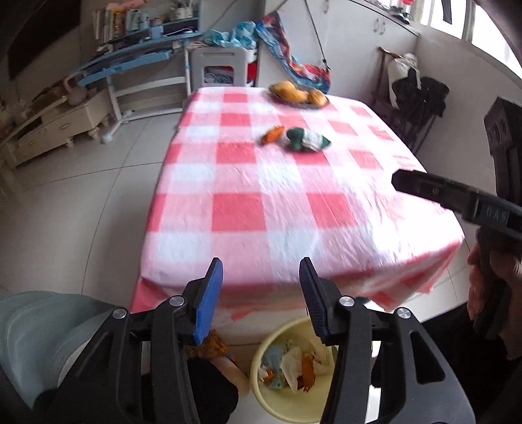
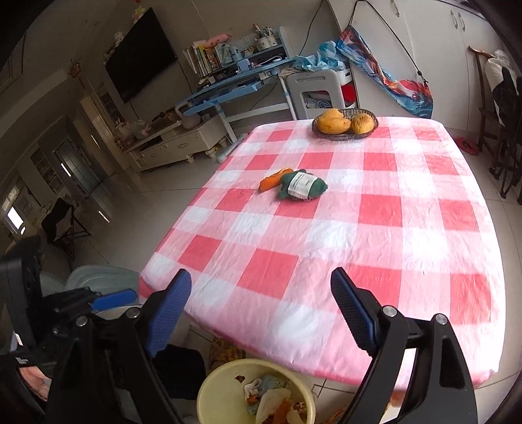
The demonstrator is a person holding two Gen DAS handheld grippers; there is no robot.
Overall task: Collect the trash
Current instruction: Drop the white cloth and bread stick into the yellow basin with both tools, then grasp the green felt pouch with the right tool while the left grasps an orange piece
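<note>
Left gripper point(image 1: 261, 270) stood part open and right gripper point(image 2: 261, 283) wide, both empty; bin point(image 1: 261, 355) lay below the jaws, wrappers point(image 2: 293, 184) far ahead.

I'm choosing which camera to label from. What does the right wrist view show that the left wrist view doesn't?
Only the right wrist view: the wall-mounted TV.
Only the left wrist view: the window at upper right.
Both: checkered tablecloth, fruit basket, green packet beside the orange scrap, yellow bin holding trash, and both open, empty grippers: right, left.
</note>
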